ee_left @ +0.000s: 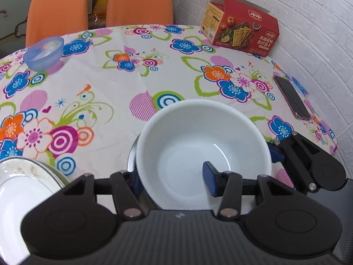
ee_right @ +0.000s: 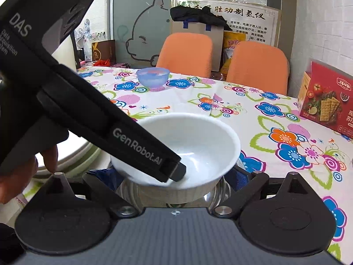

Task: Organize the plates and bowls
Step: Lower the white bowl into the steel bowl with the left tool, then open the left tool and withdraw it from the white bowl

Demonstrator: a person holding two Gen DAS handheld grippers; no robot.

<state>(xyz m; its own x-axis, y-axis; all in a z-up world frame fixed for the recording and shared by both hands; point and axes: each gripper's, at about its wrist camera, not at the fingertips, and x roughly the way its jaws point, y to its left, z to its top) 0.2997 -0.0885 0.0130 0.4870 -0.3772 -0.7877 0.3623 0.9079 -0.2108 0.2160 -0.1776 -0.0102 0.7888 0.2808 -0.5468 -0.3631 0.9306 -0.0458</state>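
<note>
**Near Edge of Tabletop: White Bowl Between Both Grippers**

Closest to us, the left gripper (ee_left: 173, 182) straddles the near-left wall of the white bowl (ee_left: 198, 132). One of its fingers (ee_left: 210, 180) sits inside the bowl above the floor, well clear of the wall. The other lies outside the rim. We read the gap as wide and not clamped on the wall.

The right gripper (ee_right: 172, 175) stands at the same bowl from the near-right side. Its fingers are spread wide, one on each side of a shiny lower vessel (ee_right: 211, 194) in which the white bowl is nested. We cannot tell whether the pads press that vessel. A hand (ee_right: 13, 176) holds the left tool.

The white bowl is upright, mouth up. It is round, so it has no long axis and any approach direction around the rim is equivalent. The left gripper is the nearer to its rim, and we judge that closing on the wall is the next step.

Just left of the bowl, a stack of plates (ee_left: 22, 176) rests on the tabletop (ee_left: 106, 84); the upper plate shows soiling. Farther right lies a phone (ee_left: 291, 97). At the far side stand a blue bowl (ee_left: 43, 53), upright, and a cracker box (ee_left: 240, 31), well apart. Beyond them are orange chairs (ee_left: 139, 2).
</note>
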